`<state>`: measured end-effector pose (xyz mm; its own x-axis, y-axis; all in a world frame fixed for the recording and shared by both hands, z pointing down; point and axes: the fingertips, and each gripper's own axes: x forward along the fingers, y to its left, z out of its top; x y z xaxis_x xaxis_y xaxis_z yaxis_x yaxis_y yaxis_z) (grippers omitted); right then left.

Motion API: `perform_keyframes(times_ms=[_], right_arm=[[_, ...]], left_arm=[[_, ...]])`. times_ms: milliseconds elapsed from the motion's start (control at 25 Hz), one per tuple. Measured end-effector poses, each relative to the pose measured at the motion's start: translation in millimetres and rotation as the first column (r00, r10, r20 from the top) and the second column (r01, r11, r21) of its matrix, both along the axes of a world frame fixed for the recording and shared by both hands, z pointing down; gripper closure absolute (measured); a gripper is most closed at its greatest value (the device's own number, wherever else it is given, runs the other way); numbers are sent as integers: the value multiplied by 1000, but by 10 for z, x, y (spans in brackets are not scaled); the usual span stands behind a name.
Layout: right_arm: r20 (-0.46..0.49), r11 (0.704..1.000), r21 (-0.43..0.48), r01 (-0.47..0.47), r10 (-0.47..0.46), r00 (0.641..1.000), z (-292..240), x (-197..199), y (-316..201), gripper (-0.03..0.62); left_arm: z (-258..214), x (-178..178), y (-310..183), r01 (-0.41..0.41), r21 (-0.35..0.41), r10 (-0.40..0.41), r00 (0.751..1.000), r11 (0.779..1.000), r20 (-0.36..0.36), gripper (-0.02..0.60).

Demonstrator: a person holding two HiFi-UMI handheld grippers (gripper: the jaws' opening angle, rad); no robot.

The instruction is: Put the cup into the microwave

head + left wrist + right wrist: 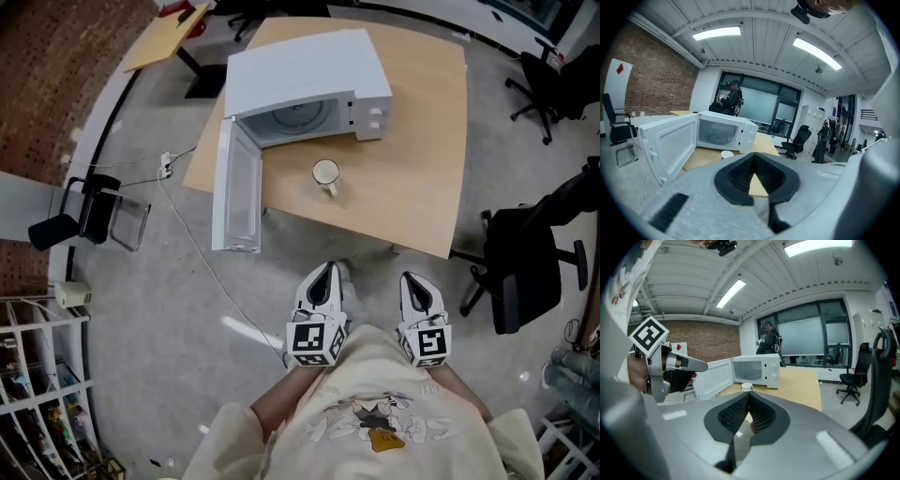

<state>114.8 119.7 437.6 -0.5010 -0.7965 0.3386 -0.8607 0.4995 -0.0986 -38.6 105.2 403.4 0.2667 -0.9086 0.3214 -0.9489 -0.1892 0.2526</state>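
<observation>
Left gripper (326, 272), right gripper (412, 279), jaws clenched empty; cup (325, 174) handle only in head view.

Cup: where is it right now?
Head view: the cup stands on the wooden table, just in front of the open microwave, right of its door.

Head view: the cup (325, 174) is too small to show any contents. The roof of the microwave (309, 84) hides most of its cavity. The white rack (37, 403) is cut off by the left and bottom edges. Left gripper view: only the cup's rim shows; the rest lies behind the left gripper (753, 161). The distant person (733, 96) is too small to make out.
</observation>
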Motion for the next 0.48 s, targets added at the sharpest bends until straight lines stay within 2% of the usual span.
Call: perform_keyframes(times_ms=[240, 320, 480], right_arm=[[-14, 999, -43, 32, -32, 999, 53, -449, -503, 588], [-25, 996, -55, 71, -72, 997, 65, -543, -586, 588], [-49, 985, -107, 137, -143, 989, 146, -561, -779, 588]], left_arm=[[199, -178, -550, -45, -51, 45, 999, 998, -2, 578], [317, -198, -691, -34, -73, 35, 999, 997, 6, 577], [607, -254, -1008, 24, -78, -18, 996, 997, 84, 577]])
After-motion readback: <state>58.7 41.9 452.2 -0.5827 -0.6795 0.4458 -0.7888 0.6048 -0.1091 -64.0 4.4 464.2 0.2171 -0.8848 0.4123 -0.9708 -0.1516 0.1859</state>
